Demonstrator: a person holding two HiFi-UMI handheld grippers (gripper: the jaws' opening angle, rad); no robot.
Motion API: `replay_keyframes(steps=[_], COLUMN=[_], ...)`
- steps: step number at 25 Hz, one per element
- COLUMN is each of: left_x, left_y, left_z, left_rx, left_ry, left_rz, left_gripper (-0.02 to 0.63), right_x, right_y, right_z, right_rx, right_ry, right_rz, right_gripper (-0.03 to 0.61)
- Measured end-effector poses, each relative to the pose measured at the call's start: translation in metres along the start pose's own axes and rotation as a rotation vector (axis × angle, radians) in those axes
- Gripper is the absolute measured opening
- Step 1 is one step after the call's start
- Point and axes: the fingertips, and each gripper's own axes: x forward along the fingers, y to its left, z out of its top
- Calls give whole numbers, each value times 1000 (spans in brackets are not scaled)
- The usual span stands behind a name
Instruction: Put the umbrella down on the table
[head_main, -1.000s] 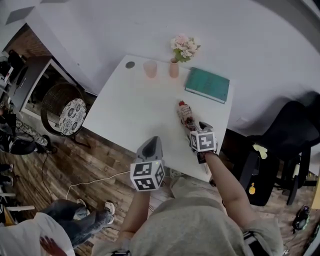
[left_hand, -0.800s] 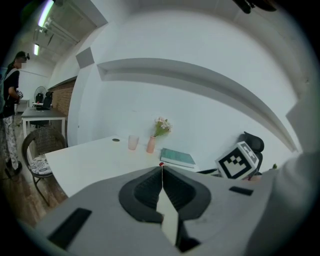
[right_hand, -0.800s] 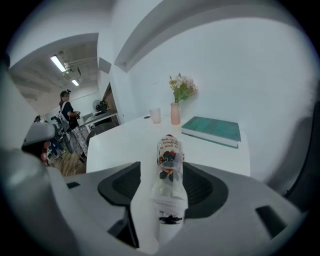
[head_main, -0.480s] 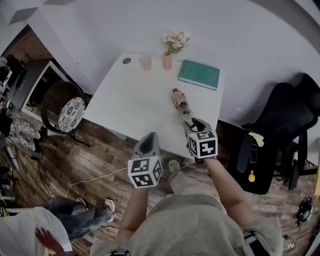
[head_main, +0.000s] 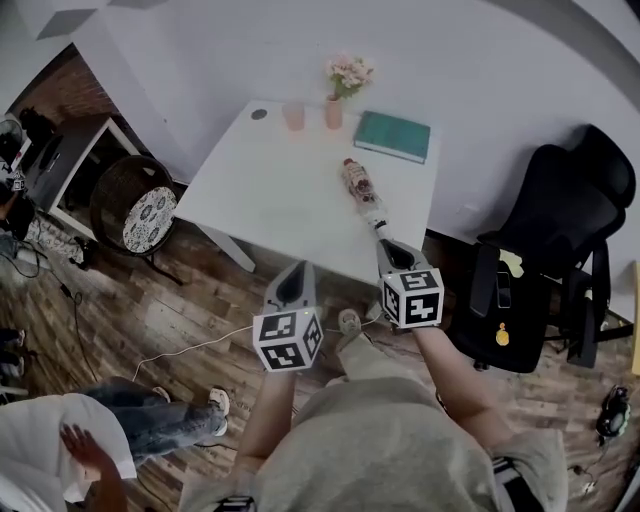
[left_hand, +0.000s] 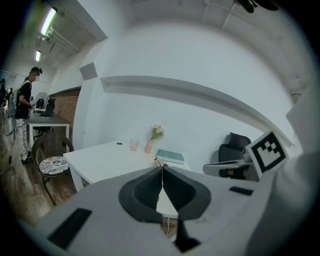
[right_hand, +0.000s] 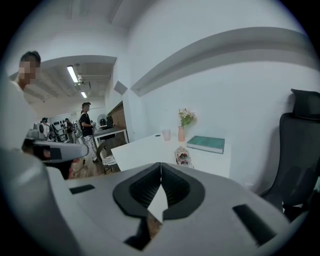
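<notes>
The folded patterned umbrella (head_main: 362, 193) lies on the white table (head_main: 280, 200), near its right side, with the handle end pointing at the near edge. In the right gripper view the umbrella (right_hand: 183, 156) rests on the tabletop beyond the jaws. My right gripper (head_main: 393, 252) hovers just off the table's near edge, apart from the umbrella, jaws shut and empty (right_hand: 160, 164). My left gripper (head_main: 293, 285) hangs over the floor in front of the table, also shut on nothing (left_hand: 162, 167).
At the table's far edge stand a teal book (head_main: 392, 135), a pink vase with flowers (head_main: 334, 112) and a pink cup (head_main: 293, 116). A black office chair (head_main: 560, 230) is at right, a wicker chair (head_main: 135, 210) at left. Another person (head_main: 100, 440) stands at lower left.
My right gripper has come off the umbrella's handle end and drawn back from the table. The left gripper pulled back too. The umbrella stays lying on the table.
</notes>
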Motion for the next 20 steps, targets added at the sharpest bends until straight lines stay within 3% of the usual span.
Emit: replay_keyframes(steps=[20], left_x=[-88], left_y=[-42], left_z=[-12], left_rx=[22], left_ry=[-47], left_rz=[-36], left_gripper=[8], right_x=[-120], right_y=[45], right_z=[-13], right_rx=[3], right_ry=[-128], right_rz=[11], right_gripper=[3])
